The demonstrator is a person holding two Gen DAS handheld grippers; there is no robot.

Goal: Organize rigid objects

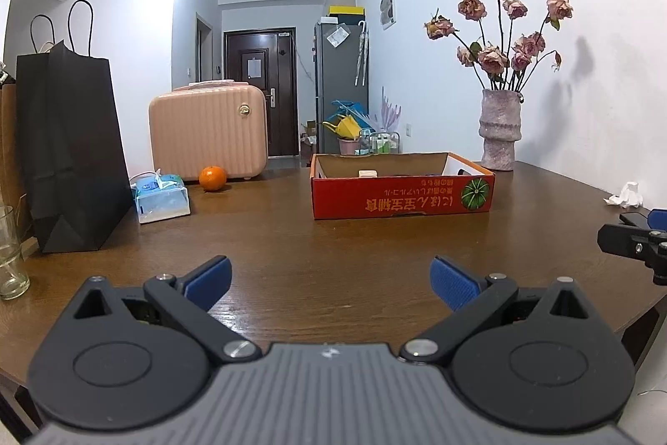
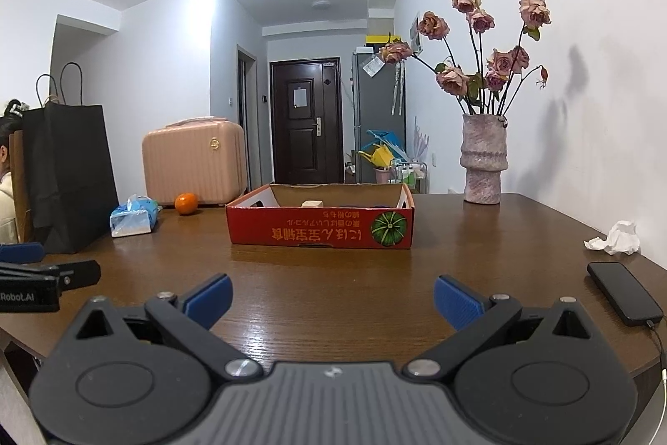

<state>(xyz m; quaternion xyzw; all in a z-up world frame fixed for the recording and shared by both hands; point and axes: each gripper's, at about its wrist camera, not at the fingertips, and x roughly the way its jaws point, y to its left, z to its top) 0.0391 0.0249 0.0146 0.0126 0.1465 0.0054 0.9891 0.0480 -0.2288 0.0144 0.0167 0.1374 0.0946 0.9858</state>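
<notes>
A red cardboard box [image 1: 400, 197] [image 2: 320, 226] with a green pumpkin print stands open on the brown table [image 1: 312, 257], ahead of both grippers. A pale block [image 1: 367, 173] [image 2: 312, 204] pokes above its rim; the other contents are mostly hidden. My left gripper [image 1: 329, 284] hovers low over the near table, open and holding nothing. My right gripper [image 2: 332, 301] is likewise open and holds nothing. Each gripper shows at the edge of the other's view. An orange [image 1: 212, 178] [image 2: 186, 203] sits at the back left.
A black paper bag [image 1: 71, 149], a tissue pack [image 1: 162, 199], a pink case [image 1: 208, 132] and a glass jar [image 1: 10, 257] line the left. A vase of dried roses [image 1: 498, 128] stands back right. A crumpled tissue [image 2: 617, 238] and a black phone [image 2: 623, 292] lie near the right edge.
</notes>
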